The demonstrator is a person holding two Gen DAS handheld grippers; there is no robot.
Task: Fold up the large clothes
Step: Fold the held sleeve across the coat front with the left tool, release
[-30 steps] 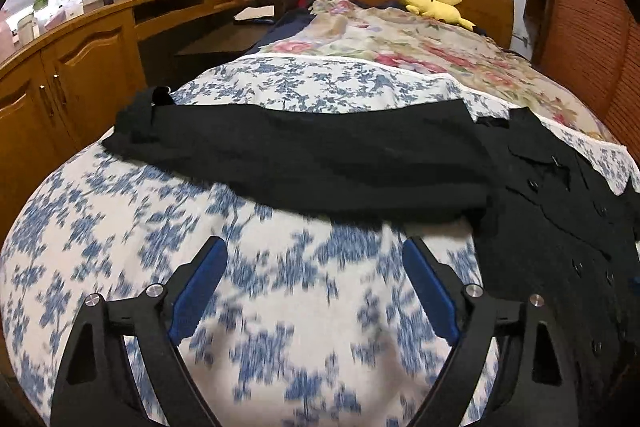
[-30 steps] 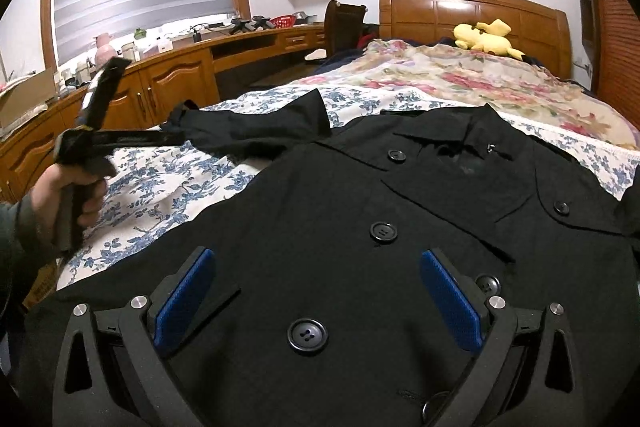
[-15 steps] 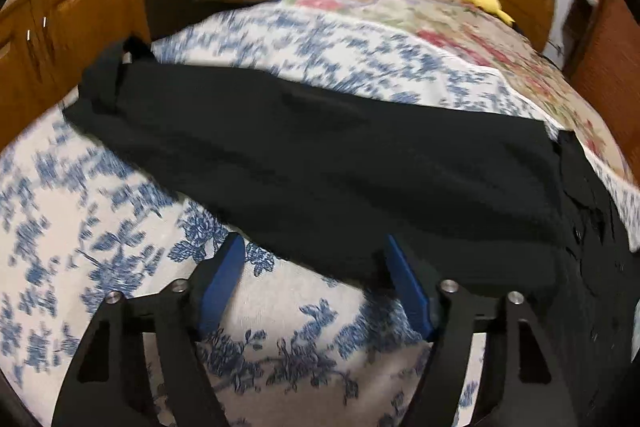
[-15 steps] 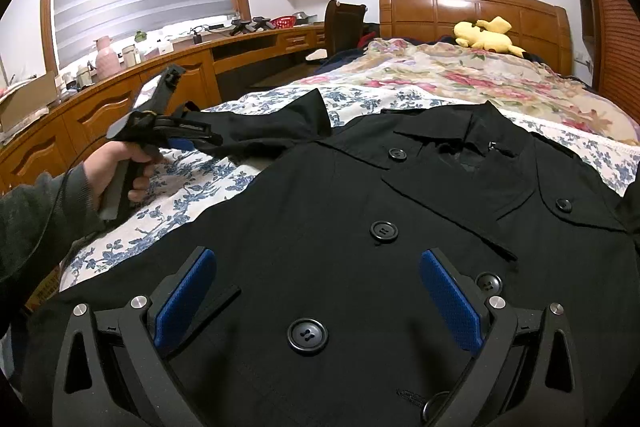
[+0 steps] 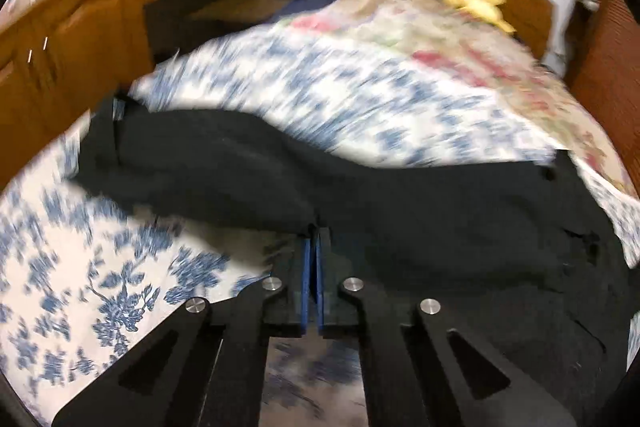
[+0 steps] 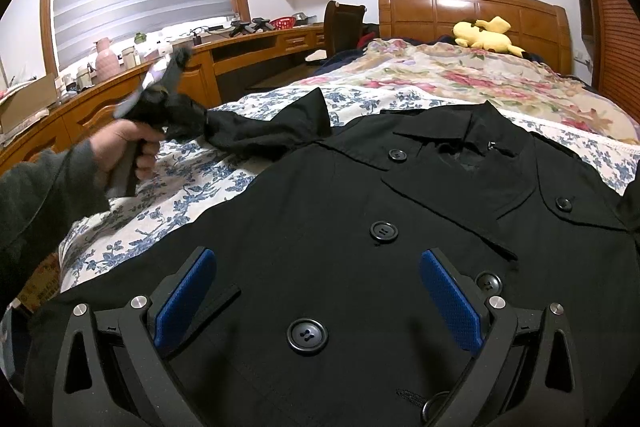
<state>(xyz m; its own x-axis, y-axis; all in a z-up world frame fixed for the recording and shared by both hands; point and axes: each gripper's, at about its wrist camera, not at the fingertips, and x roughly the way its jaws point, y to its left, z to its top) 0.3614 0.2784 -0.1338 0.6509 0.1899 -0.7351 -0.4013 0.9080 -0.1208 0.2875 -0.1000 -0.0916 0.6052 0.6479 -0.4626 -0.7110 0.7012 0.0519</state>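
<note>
A black double-breasted coat (image 6: 360, 247) lies front-up on the blue-flowered bedsheet (image 6: 188, 183), collar toward the headboard. Its left sleeve (image 5: 224, 171) stretches out to the left over the sheet. My left gripper (image 5: 314, 239) is shut on the sleeve's near edge; in the right wrist view it (image 6: 160, 99) holds the sleeve (image 6: 256, 131) lifted off the bed. My right gripper (image 6: 316, 287) is open and empty, hovering over the coat's front buttons.
A wooden desk and cabinets (image 6: 120, 107) run along the left of the bed. A wooden headboard (image 6: 472, 11) with a yellow plush toy (image 6: 484, 33) stands at the far end. A flowered quilt (image 6: 460, 79) covers the far half of the bed.
My left gripper moved forward to the sleeve, closed on its edge and raised it. My right gripper stayed open over the coat.
</note>
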